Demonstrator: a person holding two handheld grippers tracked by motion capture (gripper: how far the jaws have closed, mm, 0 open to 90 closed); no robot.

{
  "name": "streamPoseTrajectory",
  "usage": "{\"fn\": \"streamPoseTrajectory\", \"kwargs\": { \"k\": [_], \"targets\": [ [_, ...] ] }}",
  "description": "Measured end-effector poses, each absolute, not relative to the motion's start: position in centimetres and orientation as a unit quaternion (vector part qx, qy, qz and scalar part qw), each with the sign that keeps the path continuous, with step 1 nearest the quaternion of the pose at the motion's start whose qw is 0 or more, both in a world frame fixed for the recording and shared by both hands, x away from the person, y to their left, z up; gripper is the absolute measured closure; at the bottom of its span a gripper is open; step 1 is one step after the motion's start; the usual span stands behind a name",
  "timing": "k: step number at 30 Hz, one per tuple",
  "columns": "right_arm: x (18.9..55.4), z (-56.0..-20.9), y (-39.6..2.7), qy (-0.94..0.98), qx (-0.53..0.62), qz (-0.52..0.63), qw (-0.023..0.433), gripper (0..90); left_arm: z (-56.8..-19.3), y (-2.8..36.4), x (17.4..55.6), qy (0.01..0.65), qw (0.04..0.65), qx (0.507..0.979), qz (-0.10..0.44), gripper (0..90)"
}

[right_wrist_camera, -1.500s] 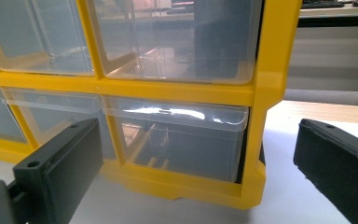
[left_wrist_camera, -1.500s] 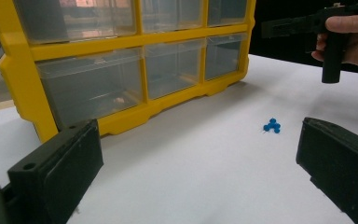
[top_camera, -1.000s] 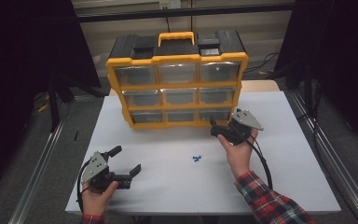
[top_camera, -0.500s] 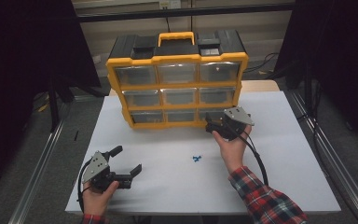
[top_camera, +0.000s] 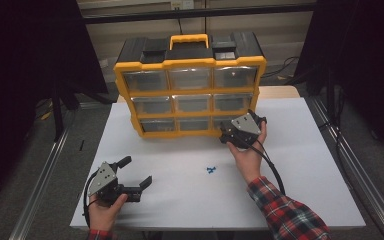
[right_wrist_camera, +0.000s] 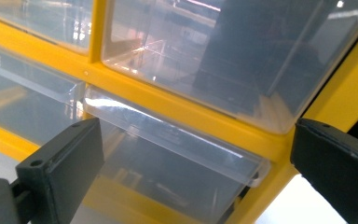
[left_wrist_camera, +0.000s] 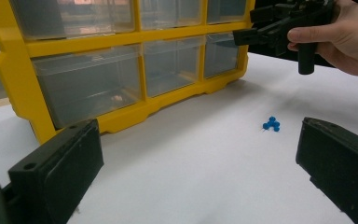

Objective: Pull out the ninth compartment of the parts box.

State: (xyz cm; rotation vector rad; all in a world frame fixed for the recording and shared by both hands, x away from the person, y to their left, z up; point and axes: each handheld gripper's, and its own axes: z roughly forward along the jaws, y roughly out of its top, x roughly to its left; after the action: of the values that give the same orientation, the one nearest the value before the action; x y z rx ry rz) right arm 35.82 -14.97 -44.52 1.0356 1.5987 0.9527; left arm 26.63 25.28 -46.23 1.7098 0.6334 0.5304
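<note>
A yellow organizer (top_camera: 190, 92) with nine clear drawers stands at the back of the white table (top_camera: 310, 165). My right gripper (top_camera: 223, 134) is open at the organizer's lower right corner. In the right gripper view its jaws (right_wrist_camera: 196, 154) stand on either side of the clear pull lip of the bottom-right drawer (right_wrist_camera: 177, 140), without touching it. My left gripper (top_camera: 136, 171) rests open near the front left of the table, holding nothing. A small cluster of blue pieces (top_camera: 210, 170) lies on the table between the two hands, and shows ahead of the left jaws (left_wrist_camera: 271, 124).
The organizer (left_wrist_camera: 121, 79) carries a black-and-yellow handle (top_camera: 188, 45) on top. The other hand and its gripper (left_wrist_camera: 284, 25) appear at the upper right of the left gripper view. Metal rails (top_camera: 352, 175) run along both sides of the table.
My right gripper has moved left and forward, up to the organizer's bottom-right drawer. The left gripper and the blue pieces have stayed put.
</note>
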Motion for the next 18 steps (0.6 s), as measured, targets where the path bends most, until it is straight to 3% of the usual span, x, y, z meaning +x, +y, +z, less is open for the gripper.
{"fn": "streamPoseTrajectory", "kwargs": {
  "k": [18],
  "targets": [
    [35.62, -45.13, -14.15, 0.713, 0.308, 0.287, 0.561, 6.8, -46.31, 25.14, 26.60, 0.280, 0.591, 0.724, 0.221, 0.5]
  ]
}}
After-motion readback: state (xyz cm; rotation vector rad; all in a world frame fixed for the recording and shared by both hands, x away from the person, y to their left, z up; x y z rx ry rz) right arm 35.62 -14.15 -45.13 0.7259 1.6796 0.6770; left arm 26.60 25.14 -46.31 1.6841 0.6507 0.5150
